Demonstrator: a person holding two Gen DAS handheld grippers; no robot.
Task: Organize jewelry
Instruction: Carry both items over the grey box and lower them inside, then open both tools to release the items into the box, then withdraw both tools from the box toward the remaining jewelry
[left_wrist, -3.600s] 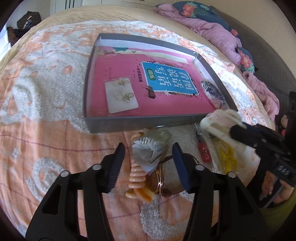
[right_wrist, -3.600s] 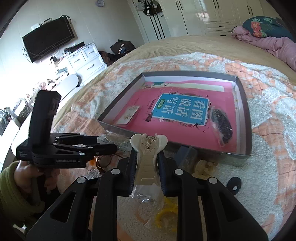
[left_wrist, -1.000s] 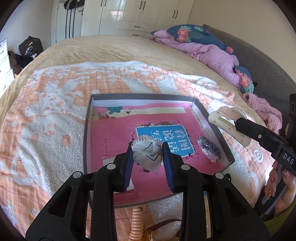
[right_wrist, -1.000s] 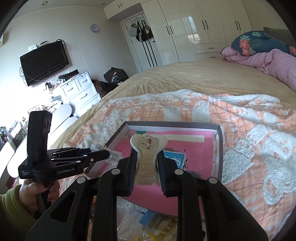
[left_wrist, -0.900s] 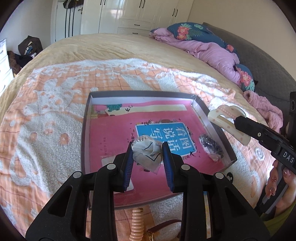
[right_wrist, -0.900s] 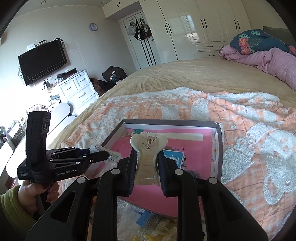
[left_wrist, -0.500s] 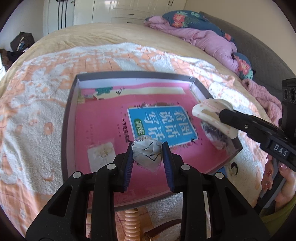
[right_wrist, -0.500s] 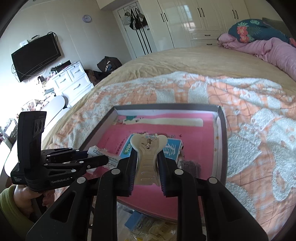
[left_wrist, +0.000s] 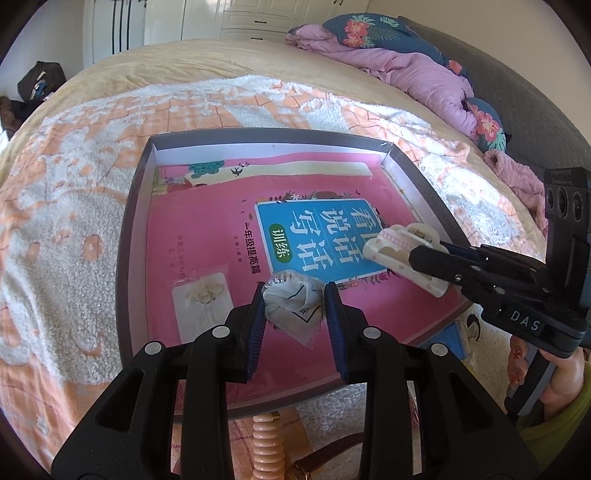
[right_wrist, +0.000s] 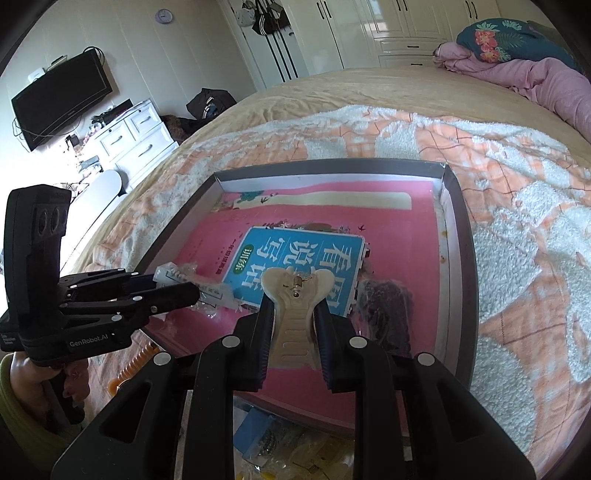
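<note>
A grey tray (left_wrist: 127, 221) with a pink book as its floor lies on the bed; it also shows in the right wrist view (right_wrist: 466, 258). My left gripper (left_wrist: 295, 301) is shut on a small clear plastic jewelry bag (left_wrist: 291, 310) and holds it over the tray's near edge. My right gripper (right_wrist: 294, 317) is shut on a cream hair claw clip (right_wrist: 295, 306) above the tray's right side; the clip also shows in the left wrist view (left_wrist: 399, 253). An earring card (left_wrist: 203, 306) lies in the tray's near left. A dark beaded item in a bag (right_wrist: 388, 306) lies in the tray.
A peach spiral hair tie (left_wrist: 266, 443) and loose bags of small items (right_wrist: 288, 443) lie on the orange and white blanket (left_wrist: 55, 221) in front of the tray. A pink quilt (left_wrist: 406, 70) is heaped at the far right.
Both grippers have come down and forward over the tray. The right gripper with the clip has moved from beside the tray to above its right part. The holds are unchanged.
</note>
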